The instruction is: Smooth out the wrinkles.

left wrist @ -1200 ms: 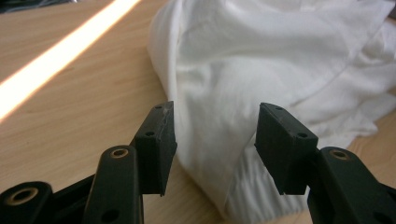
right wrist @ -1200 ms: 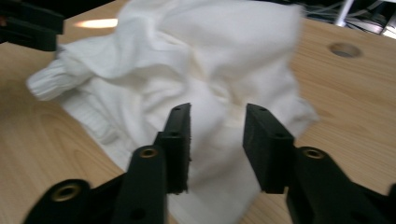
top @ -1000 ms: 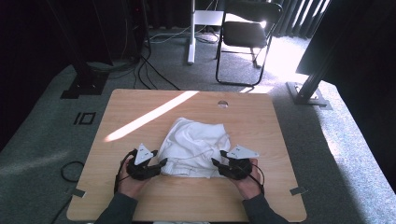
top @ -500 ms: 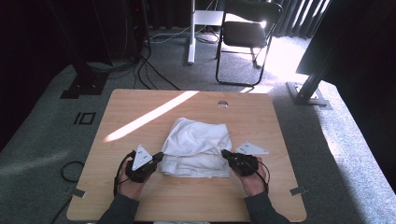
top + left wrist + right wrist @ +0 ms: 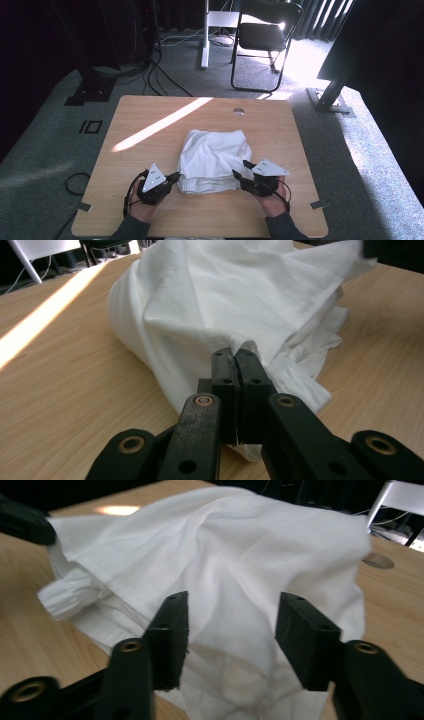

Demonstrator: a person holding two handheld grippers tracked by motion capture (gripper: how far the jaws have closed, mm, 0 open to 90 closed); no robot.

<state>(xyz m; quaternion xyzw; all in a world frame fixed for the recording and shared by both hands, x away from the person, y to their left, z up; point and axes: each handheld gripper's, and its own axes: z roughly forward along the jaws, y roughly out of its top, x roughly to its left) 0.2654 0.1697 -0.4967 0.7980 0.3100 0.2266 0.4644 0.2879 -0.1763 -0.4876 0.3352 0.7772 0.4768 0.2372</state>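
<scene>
1. The white cloth (image 5: 214, 159) lies bunched at the middle of the wooden table (image 5: 150, 120), nearer my edge than the far one.
2. My left gripper (image 5: 235, 357) is clenched, jaws together at the cloth's near left hem; whether a fold is pinched between them I cannot tell.
3. My right gripper (image 5: 231, 630) stands released, its jaws having just been opening, with cloth between them but unpressed.
4. To fold well, I judge the right gripper must close on the near right corner, matching the left.
5. Then lift both corners evenly, keeping the hem taut.
</scene>
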